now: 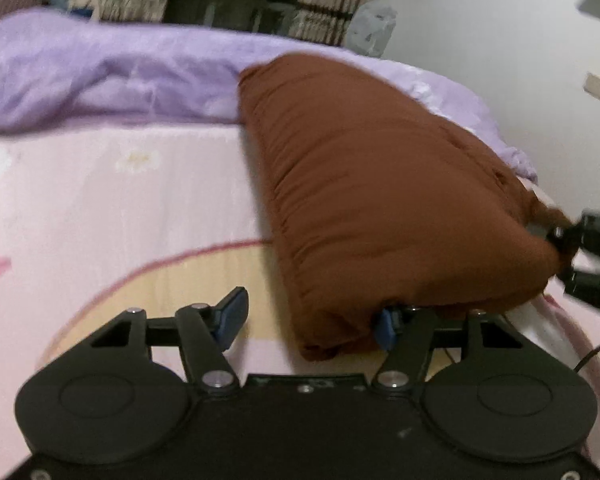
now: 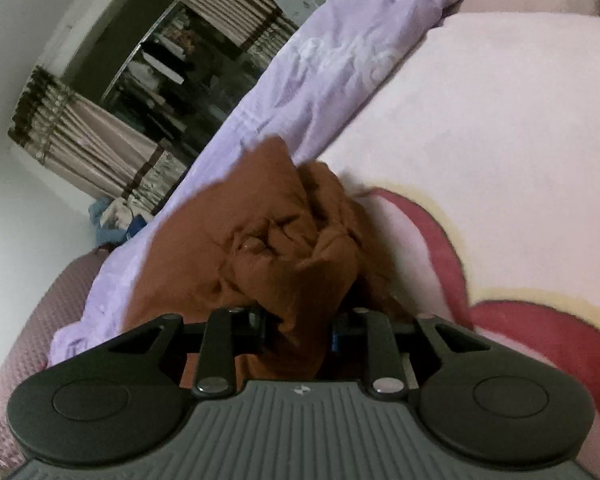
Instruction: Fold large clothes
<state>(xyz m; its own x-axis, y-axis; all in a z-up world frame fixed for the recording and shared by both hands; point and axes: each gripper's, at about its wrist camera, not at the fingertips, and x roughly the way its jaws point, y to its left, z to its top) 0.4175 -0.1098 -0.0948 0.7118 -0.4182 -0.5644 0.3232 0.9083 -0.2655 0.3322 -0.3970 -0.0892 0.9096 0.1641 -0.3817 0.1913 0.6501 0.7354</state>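
L tongs (image 1: 308, 320): wide open; we see nothing gripped, right pad touching brown garment.
Garment (image 1: 380, 200): folded brown bundle, centre-right of frame, on pink bed sheet (image 1: 120, 220), far end on purple duvet (image 1: 100, 76).
R tongs (image 2: 296, 328): closed on garment's bunched edge, lower centre.

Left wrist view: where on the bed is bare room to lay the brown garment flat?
Free: the pink sheet left of the brown garment, between the purple duvet and the open left hand-held gripper. Crowded: the right side, where the right hand-held gripper clamps the garment.
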